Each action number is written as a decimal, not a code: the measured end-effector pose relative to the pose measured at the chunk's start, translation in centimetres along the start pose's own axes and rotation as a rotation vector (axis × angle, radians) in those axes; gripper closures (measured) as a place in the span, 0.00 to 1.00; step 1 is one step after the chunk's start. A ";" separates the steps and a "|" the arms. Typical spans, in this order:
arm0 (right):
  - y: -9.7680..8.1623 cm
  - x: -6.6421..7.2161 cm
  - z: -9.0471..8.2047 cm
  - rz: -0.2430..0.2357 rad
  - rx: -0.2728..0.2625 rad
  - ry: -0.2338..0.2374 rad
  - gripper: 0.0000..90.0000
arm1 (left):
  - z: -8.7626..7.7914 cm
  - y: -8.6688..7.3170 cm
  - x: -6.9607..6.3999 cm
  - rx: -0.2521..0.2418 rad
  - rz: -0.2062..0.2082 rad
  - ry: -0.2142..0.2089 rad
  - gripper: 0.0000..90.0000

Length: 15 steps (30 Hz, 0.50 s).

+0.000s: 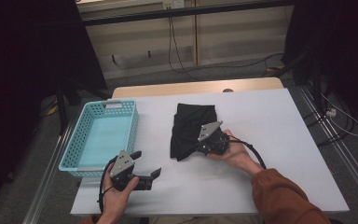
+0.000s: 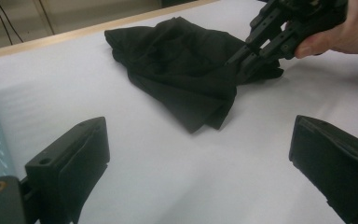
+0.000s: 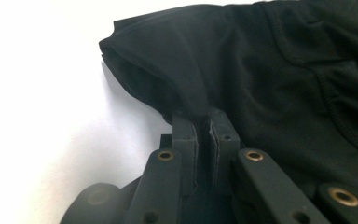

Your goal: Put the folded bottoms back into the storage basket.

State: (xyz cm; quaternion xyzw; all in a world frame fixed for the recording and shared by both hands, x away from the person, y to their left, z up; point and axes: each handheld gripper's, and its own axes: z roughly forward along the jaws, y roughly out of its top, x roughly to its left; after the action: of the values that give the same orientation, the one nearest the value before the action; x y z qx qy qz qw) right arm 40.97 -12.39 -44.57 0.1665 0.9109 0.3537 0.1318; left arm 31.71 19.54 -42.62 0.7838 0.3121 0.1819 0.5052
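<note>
Black cloth [image 1: 189,128] is lying crumpled on the white worktop [image 1: 270,140], well to the right of the turquoise basket [image 1: 100,137]. Its near edge is being pinched between the closed jaws of the right hand-held gripper [image 3: 204,122]. The left hand-held gripper [image 1: 145,164] is being held just beside the basket, jaws spread apart.

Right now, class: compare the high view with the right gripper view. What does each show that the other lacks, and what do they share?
High view alone: the turquoise basket at the table's left, the open left gripper apart from the cloth, and both hands. Right gripper view alone: the right gripper up close, jaws pinching a fold of cloth, plus seam stitching. Shared: the black garment on the white tabletop.
</note>
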 end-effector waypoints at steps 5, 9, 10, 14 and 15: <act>-0.6 0.2 -0.9 0.044 -0.040 0.004 0.93 | 0.0 0.3 -0.4 -0.004 -0.008 0.012 0.06; -0.7 0.6 -1.0 0.039 -0.033 0.012 0.93 | 0.3 0.5 -0.5 0.012 -0.004 0.001 0.06; -0.7 0.6 -1.0 0.039 -0.033 0.012 0.93 | 0.3 0.5 -0.5 0.012 -0.004 0.001 0.06; -0.3 1.3 -1.4 0.034 -0.038 0.026 0.93 | 0.5 0.5 -0.3 0.013 -0.022 -0.001 0.07; -0.3 1.3 -1.4 0.031 -0.039 0.030 0.93 | 0.6 0.6 -0.2 0.010 -0.026 0.003 0.07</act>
State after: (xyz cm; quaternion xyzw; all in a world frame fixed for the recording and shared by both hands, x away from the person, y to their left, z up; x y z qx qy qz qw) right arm 39.16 -12.96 -43.95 0.1727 0.9031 0.3759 0.1156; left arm 32.11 18.85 -42.35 0.7820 0.3239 0.1747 0.5031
